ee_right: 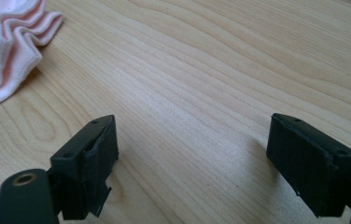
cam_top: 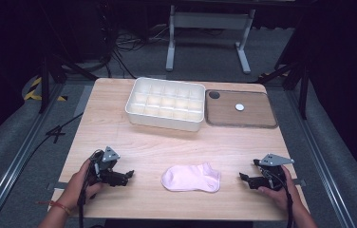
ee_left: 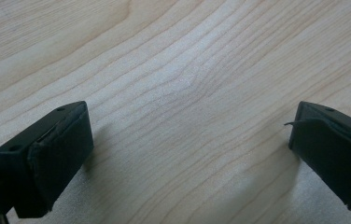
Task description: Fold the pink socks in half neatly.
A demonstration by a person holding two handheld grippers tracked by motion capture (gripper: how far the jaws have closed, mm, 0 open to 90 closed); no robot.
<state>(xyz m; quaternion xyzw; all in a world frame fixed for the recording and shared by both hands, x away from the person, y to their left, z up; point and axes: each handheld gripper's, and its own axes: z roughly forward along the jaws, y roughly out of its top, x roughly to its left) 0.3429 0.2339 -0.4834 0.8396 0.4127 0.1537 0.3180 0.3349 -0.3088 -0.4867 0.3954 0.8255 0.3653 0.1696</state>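
Observation:
A pale pink sock [cam_top: 192,177] lies flat on the wooden table [cam_top: 119,123] near its front edge, between the two hands. My left gripper [cam_top: 128,175] rests low over the table to the sock's left, and its jaws stand wide apart over bare wood in the left gripper view [ee_left: 190,140]. To the sock's right my right gripper [cam_top: 243,178] points toward it, open with nothing between its jaws [ee_right: 192,163]. The sock's ribbed cuff [ee_right: 10,46] shows at the top left of the right gripper view, apart from the jaws.
A white compartment tray [cam_top: 165,103] with several cells stands at the back middle. Beside it on the right lies a brown tray [cam_top: 252,118] with a small white disc [cam_top: 239,107] in it. A metal frame [cam_top: 210,28] stands on the floor beyond the table.

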